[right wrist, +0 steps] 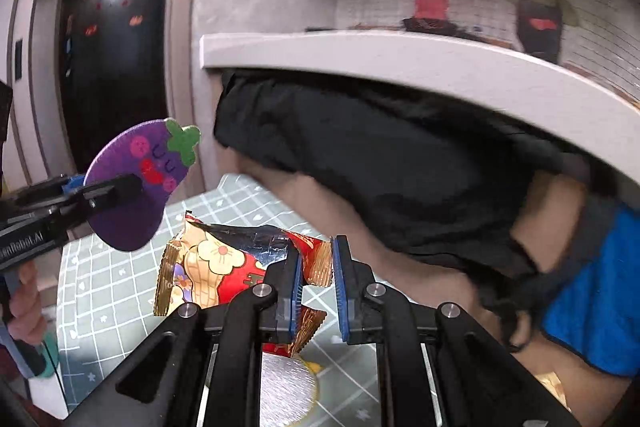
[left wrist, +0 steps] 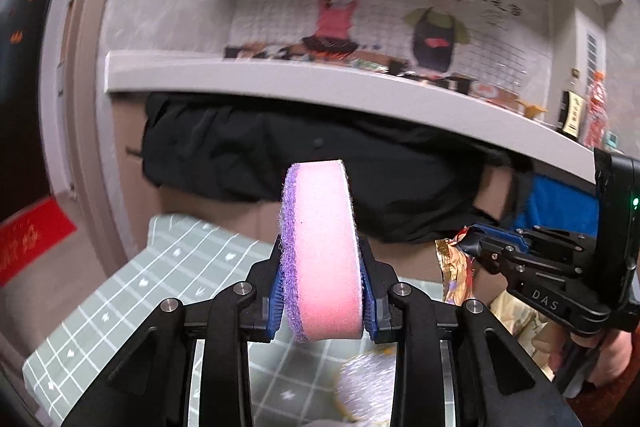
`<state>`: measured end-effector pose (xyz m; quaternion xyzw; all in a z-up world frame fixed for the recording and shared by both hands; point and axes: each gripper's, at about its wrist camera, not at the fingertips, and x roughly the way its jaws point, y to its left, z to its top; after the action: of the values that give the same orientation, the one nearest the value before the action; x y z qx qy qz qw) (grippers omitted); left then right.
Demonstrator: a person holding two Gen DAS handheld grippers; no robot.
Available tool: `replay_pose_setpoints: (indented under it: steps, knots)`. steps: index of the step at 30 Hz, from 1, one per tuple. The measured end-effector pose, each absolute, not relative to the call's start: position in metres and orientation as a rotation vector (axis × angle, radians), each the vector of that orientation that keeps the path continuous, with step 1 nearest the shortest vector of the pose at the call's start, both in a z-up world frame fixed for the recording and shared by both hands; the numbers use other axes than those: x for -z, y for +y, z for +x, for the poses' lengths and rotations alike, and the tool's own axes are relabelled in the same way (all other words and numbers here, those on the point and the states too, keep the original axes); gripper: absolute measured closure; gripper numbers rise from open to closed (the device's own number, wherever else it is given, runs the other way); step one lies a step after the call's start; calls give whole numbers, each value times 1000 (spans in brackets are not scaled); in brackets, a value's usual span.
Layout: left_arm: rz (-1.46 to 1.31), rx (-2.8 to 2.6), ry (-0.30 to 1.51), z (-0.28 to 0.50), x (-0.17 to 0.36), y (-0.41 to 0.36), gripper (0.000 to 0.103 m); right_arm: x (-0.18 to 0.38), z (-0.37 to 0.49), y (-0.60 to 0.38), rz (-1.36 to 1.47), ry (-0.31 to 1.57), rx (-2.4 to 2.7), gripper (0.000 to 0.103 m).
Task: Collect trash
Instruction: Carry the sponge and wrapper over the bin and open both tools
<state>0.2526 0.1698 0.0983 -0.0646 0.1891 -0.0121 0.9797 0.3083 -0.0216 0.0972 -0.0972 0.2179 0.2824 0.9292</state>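
Observation:
My left gripper [left wrist: 322, 291] is shut on a pink sponge [left wrist: 322, 251] with a purple scouring face, held upright above the checked table. In the right wrist view the sponge [right wrist: 136, 183] shows its purple eggplant face, clamped in the left gripper's fingers [right wrist: 116, 193]. My right gripper [right wrist: 316, 287] has a gap between its blue pads; a crinkled red and gold snack wrapper [right wrist: 224, 267] sits against the left pad, with one end poking between the pads. In the left wrist view the right gripper [left wrist: 472, 241] touches the wrapper [left wrist: 456, 267].
A grey-green checked tablecloth [left wrist: 132, 299] covers the table below. A round silvery foil item [right wrist: 286, 387] lies under the right gripper. A white counter edge [left wrist: 320, 83] runs across, with a black cloth [left wrist: 280, 155] and a blue cloth [right wrist: 592, 307] beneath it.

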Motion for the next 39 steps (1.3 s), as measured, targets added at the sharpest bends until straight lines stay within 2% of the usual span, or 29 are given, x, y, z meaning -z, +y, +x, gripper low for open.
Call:
replay_pose_setpoints:
  steps: [8, 21, 39]
  knots:
    - [-47, 97, 316, 245, -118, 86, 71, -118, 285, -110, -142, 395, -475, 90]
    - [5, 273, 304, 246, -120, -36, 71, -117, 255, -232, -67, 370, -269, 90]
    - [-25, 449, 509, 281, -50, -126, 71, -65, 254, -312, 13, 455, -151, 89]
